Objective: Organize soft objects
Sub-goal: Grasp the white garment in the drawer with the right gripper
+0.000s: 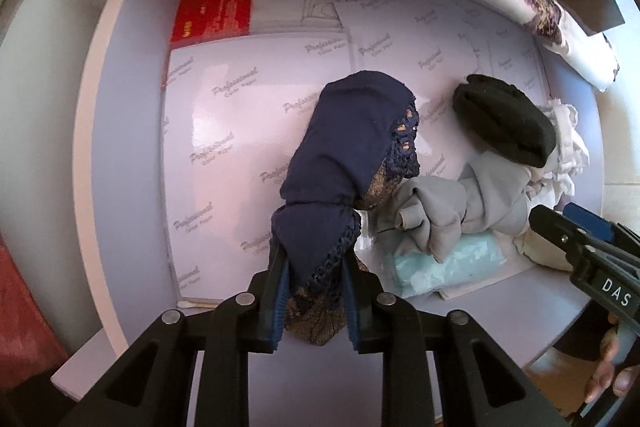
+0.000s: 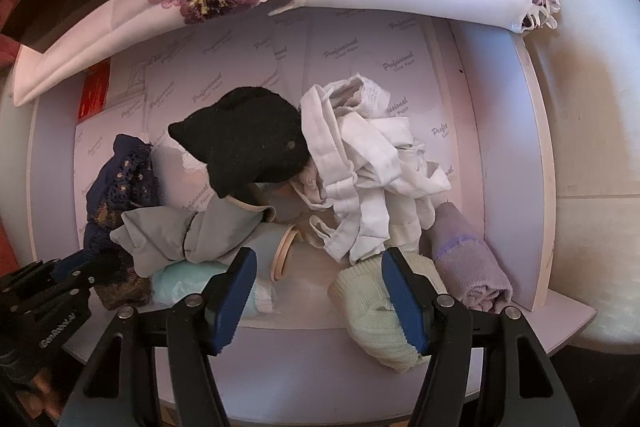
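Left claw (image 1: 314,291) is clamped on a navy lace garment (image 1: 352,143), lifted above the paper-lined shelf (image 1: 132,131) just beside the pile. Right claw (image 2: 320,291) gapes wide and empty near the front of that heap, by a cream sock (image 2: 372,303). Trouble likely comes from trailing lace: it hangs close to the grey cloth (image 2: 192,231) and could drag it along, toppling the black sock (image 2: 248,147) perched on top.
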Demonstrator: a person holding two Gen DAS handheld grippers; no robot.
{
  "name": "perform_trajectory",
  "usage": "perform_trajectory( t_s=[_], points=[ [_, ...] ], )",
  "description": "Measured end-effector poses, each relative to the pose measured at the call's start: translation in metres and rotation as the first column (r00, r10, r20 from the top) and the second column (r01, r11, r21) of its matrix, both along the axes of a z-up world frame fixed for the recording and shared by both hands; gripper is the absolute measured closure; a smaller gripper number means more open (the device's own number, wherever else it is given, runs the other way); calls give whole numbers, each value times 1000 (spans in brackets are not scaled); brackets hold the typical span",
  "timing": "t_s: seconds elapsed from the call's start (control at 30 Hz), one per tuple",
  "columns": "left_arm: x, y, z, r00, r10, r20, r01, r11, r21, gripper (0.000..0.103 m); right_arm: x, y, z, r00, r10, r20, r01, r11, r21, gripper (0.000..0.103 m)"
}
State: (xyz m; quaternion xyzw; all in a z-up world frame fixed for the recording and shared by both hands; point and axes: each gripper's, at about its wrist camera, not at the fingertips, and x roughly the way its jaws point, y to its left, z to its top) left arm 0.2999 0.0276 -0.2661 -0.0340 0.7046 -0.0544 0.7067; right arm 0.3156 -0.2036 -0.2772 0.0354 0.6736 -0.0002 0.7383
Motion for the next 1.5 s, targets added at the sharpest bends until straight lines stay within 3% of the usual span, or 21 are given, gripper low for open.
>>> perform_trajectory(
  t_s=[0.23,0.47,0.57,0.8,1.03,1.2,1.33,1.5],
  points=[
    [5,11,6,999,45,12,-44,998,-35,81,1,-13,5,998,-61,8,61,994,91,38],
    [2,19,20,996,81,24,-79,995,-58,81,9,-42,31,981,-175,82,150,957,249,40],
    [1,22,20,996,91,21,-90,994,-66,81,14,-60,39,963,-244,116,208,943,258,40],
    [3,17,16,996,84,9,-84,995,-62,81,18,-95,20,926,-370,69,346,909,234,42],
    [6,14,9,996,82,-17,-83,996,-38,81,35,-82,3,947,-317,47,298,925,236,39],
    [5,12,7,997,76,-24,-77,997,-20,81,48,-58,-14,974,-220,51,212,969,130,36],
    [3,9,8,997,74,-20,-75,997,-16,81,54,-49,-26,985,-171,38,167,982,86,53],
    [2,6,15,997,74,-3,-74,997,-27,81,50,-36,-29,991,-130,35,128,990,65,56]
  ],
)
